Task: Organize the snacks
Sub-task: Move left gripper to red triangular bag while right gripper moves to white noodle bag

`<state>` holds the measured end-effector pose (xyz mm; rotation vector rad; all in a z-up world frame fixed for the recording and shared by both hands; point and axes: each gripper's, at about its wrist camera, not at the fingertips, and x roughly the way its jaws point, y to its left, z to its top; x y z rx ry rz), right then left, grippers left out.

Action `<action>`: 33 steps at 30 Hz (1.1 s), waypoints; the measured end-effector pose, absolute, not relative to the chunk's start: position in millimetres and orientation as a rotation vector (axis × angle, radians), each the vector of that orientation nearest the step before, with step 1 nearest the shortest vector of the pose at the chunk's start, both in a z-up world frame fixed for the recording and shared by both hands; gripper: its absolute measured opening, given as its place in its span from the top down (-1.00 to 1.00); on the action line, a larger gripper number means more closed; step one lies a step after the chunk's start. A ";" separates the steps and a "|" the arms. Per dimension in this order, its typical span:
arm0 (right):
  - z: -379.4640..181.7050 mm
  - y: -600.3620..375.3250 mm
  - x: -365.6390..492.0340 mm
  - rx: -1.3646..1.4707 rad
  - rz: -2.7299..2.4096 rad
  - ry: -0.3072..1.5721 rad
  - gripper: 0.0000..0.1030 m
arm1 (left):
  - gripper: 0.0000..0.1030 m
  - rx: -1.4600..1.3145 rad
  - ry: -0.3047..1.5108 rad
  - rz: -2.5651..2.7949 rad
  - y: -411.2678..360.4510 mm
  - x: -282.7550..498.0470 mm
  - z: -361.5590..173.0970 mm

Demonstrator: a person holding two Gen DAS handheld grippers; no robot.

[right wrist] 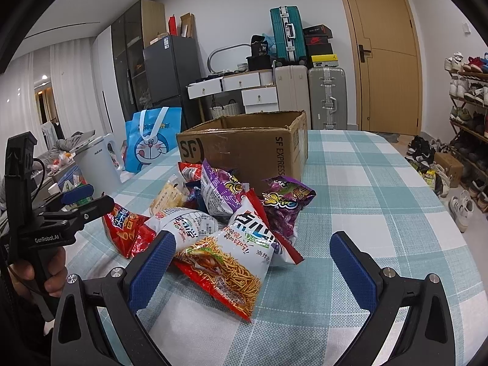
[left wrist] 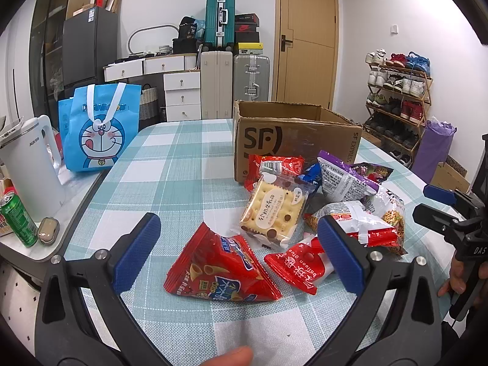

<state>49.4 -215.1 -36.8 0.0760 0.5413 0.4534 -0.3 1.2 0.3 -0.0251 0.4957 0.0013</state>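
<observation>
A pile of snack packets lies on the checked tablecloth in front of an open SF cardboard box (left wrist: 292, 128) (right wrist: 244, 143). My left gripper (left wrist: 241, 253) is open just above a red triangular chip bag (left wrist: 219, 271), with a small red candy packet (left wrist: 294, 265) and a cracker pack (left wrist: 273, 210) beyond. My right gripper (right wrist: 253, 262) is open, its jaws either side of a noodle-snack bag (right wrist: 231, 268). Purple bags (right wrist: 283, 204) and a white-and-red bag (right wrist: 183, 222) lie behind. Both grippers are empty.
A blue Doraemon tote (left wrist: 99, 128), a white kettle (left wrist: 29, 164) and a green can (left wrist: 18, 219) stand at the table's left. The right gripper shows at the right edge of the left wrist view (left wrist: 451, 210). Suitcases, drawers and a shoe rack (left wrist: 396, 97) lie beyond.
</observation>
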 end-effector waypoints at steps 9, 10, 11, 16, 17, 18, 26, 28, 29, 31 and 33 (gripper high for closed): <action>-40.0 -208.3 60.1 0.044 0.446 0.607 -0.99 | -0.99 -0.028 0.500 0.002 -1.6 -0.2 -5.9; -40.1 -208.4 61.8 0.046 0.448 0.614 -0.99 | -0.99 -0.027 0.500 0.004 -1.1 0.0 -5.0; -39.9 -209.0 63.3 0.053 0.449 0.618 -0.99 | -0.99 -0.028 0.502 0.005 -2.0 -0.4 -4.2; -38.1 -211.2 69.9 0.089 0.453 0.634 -0.99 | -0.99 -0.030 0.516 0.017 3.0 2.6 -4.2; -37.5 -210.2 71.5 0.085 0.449 0.639 -0.99 | -0.99 -0.033 0.519 0.016 2.8 3.1 -5.1; -36.9 -208.9 72.4 0.082 0.449 0.641 -0.99 | -0.99 -0.037 0.521 0.011 3.5 5.9 -7.1; -36.1 -194.5 80.2 0.047 0.458 0.673 -0.99 | -0.99 -0.003 0.556 0.037 -3.5 5.1 -9.9; -37.5 -195.2 83.3 0.053 0.461 0.684 -0.99 | -0.99 0.006 0.560 0.043 -5.9 3.9 -9.7; -38.0 -195.4 84.5 0.057 0.464 0.686 -0.99 | -0.99 0.008 0.565 0.042 -4.8 4.9 -9.1; -38.9 -196.2 87.3 0.061 0.460 0.697 -0.99 | -0.99 0.009 0.574 0.042 -6.1 4.3 -8.4; -40.4 -195.7 89.8 0.058 0.443 0.710 -0.99 | -0.99 0.010 0.580 0.043 -4.9 4.3 -7.4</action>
